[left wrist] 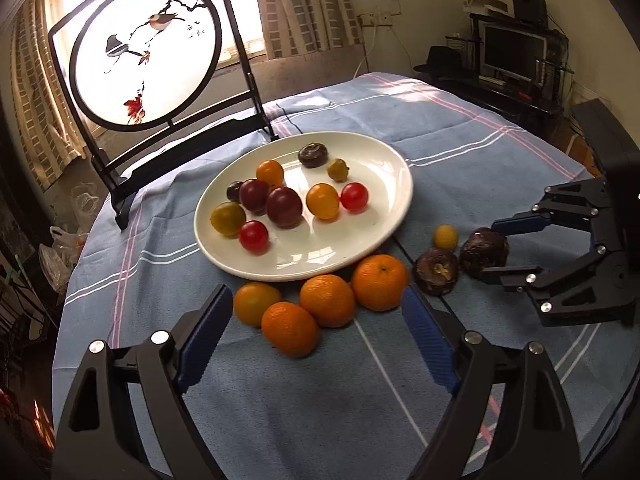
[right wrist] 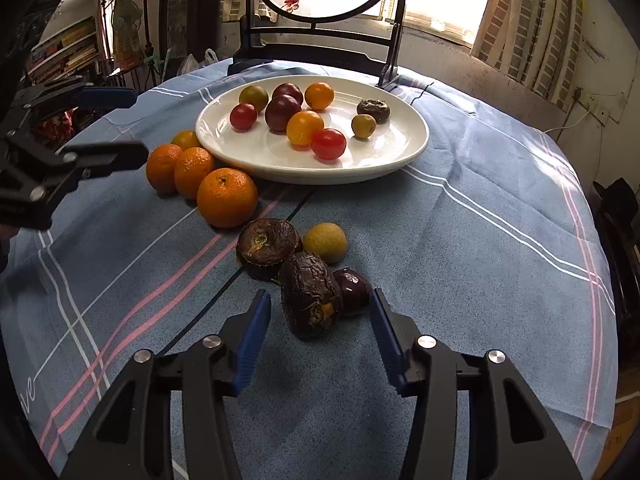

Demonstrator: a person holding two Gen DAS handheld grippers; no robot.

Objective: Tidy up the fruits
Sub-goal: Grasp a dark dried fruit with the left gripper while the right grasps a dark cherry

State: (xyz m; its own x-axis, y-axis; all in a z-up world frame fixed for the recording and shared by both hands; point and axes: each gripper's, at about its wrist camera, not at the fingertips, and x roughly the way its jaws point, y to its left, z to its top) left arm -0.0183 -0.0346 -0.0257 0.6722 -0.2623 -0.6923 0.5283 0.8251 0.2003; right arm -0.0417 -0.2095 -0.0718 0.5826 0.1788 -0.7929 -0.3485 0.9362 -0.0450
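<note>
4 oranges touch beside a white plate of cherry tomatoes. Left gripper spread, empty (near the oranges); right gripper spread around a wrinkled dark fruit, not pressing.

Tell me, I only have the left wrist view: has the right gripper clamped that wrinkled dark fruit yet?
Observer: No. From the right wrist, the right gripper straddles the wrinkled dark fruit, and neither pad touches it.
Operator: Is anything else between the fingers?
Observer: Yes. A smooth purple fruit sits against its right side, next to the right pad.
Operator: What faces the gripper?
Observer: The fruit's near end shows an orange patch.
</note>
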